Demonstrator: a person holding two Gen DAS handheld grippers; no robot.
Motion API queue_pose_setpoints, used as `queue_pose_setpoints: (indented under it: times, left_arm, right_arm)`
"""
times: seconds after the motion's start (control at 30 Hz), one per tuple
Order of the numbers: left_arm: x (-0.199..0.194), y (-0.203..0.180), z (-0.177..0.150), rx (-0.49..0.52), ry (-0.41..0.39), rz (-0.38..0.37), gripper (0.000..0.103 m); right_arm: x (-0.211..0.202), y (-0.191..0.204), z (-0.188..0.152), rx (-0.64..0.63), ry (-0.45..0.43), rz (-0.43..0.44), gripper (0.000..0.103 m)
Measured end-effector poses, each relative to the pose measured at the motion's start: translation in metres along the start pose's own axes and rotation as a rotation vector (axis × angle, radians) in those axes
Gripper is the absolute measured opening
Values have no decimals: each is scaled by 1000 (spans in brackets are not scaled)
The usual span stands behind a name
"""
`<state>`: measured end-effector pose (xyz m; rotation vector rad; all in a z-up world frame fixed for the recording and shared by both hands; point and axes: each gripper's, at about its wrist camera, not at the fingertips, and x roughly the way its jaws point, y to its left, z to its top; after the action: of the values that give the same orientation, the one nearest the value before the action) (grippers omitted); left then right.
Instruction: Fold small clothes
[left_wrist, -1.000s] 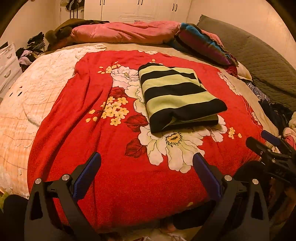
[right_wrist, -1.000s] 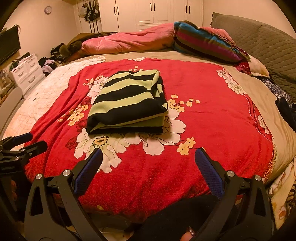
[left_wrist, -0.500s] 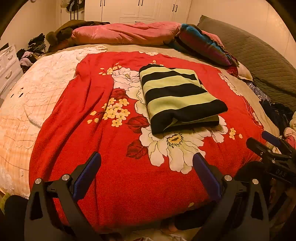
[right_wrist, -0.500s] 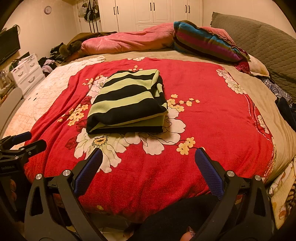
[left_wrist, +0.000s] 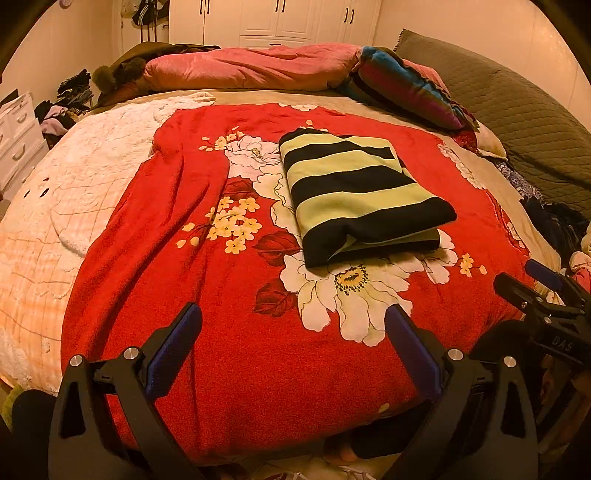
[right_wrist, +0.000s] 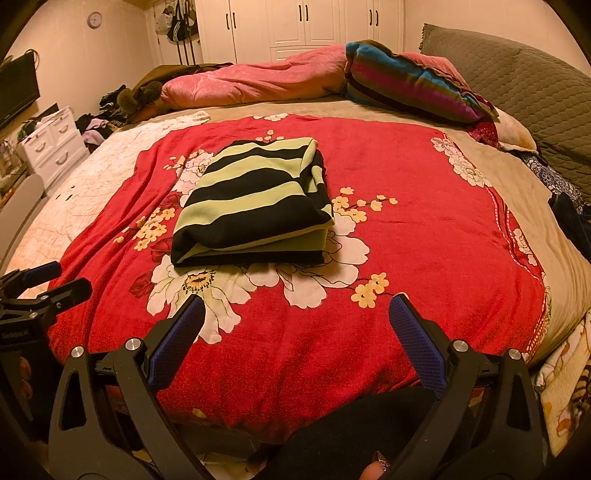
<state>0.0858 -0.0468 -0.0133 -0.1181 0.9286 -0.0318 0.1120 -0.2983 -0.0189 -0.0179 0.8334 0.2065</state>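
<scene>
Garment (left_wrist: 360, 195) folded flat, black and pale-green stripes

A wide bed (right_wrist: 561, 295) fills the room, spread with a red floral blanket (right_wrist: 424, 240) under warm yellowish light. Pink bedding (right_wrist: 258, 83) and a striped pillow (right_wrist: 410, 86) are heaped at its far side, a grey quilted headboard (right_wrist: 517, 81) on the right. White wardrobe doors (right_wrist: 321, 22) line the back wall, with a white drawer unit (right_wrist: 55, 142), a dark screen (right_wrist: 16, 88) and a round clock (right_wrist: 94, 19) to the left
</scene>
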Motion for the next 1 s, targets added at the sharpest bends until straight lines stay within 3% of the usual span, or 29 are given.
queue_pose_setpoints:
  times: [0.8,1.0]
  left_arm:
    - [3,0,0,16,5,25,99]
    - [8,2,3,31,30,87,99]
  right_arm:
    - [4,-4,-3,3,12,-10,94]
    - [11,-6,-2,15,27,-8,94]
